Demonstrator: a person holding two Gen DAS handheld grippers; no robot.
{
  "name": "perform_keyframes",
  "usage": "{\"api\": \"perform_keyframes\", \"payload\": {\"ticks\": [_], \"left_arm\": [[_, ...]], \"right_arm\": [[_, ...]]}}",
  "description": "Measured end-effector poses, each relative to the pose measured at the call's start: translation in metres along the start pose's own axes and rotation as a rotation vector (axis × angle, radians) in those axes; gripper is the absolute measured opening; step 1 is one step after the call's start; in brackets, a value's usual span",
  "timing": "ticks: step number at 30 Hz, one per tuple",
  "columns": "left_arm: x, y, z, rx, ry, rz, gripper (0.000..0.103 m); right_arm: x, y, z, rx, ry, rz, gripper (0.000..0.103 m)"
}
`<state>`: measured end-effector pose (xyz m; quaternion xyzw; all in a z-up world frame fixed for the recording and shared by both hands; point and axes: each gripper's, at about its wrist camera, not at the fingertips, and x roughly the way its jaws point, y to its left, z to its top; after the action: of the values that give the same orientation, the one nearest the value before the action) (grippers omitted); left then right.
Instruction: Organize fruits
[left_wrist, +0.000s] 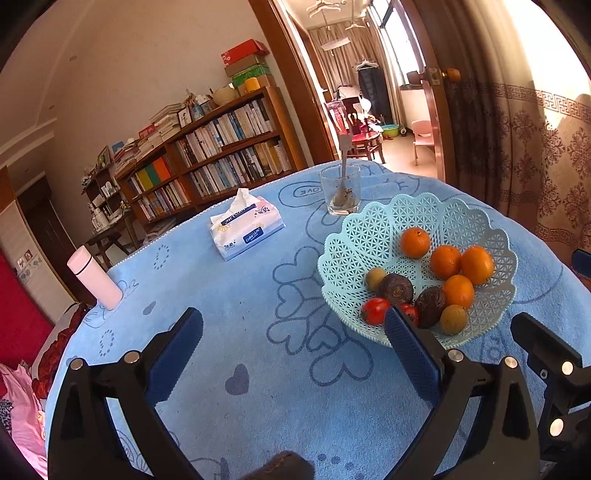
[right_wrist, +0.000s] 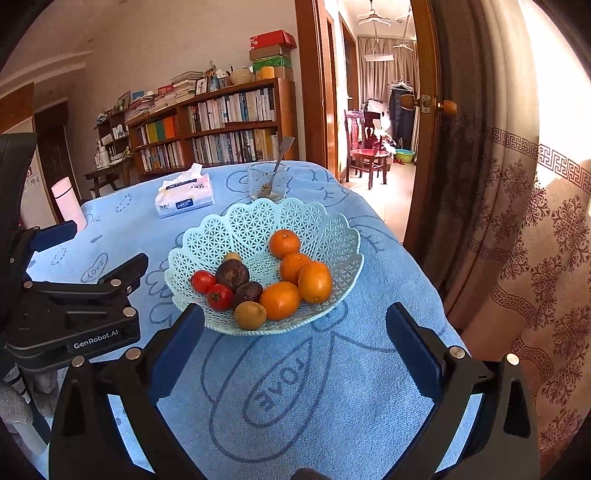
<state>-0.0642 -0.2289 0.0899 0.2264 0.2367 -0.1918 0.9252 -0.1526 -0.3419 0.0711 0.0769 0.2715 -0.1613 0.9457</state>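
A light blue lattice fruit basket stands on the blue tablecloth. It holds several oranges, two red tomatoes, two dark brown passion fruits and two small tan fruits. My left gripper is open and empty, near the basket's front left rim. My right gripper is open and empty, just in front of the basket. The left gripper also shows at the left of the right wrist view.
A tissue pack, a glass with a spoon and a pink bottle stand behind the basket. The table edge drops off at right beside a patterned curtain. A bookshelf stands behind.
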Motion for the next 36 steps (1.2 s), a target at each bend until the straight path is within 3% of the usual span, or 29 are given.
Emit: {"api": "perform_keyframes", "payload": {"ticks": [15, 36], "left_arm": [[-0.005, -0.003, -0.007, 0.004, 0.003, 0.006, 0.098], [-0.001, -0.003, -0.01, 0.011, 0.01, 0.021, 0.098]], "right_arm": [[-0.002, 0.006, 0.0, -0.055, -0.01, -0.064, 0.1], [0.009, 0.005, -0.005, -0.062, 0.007, -0.07, 0.1]]}}
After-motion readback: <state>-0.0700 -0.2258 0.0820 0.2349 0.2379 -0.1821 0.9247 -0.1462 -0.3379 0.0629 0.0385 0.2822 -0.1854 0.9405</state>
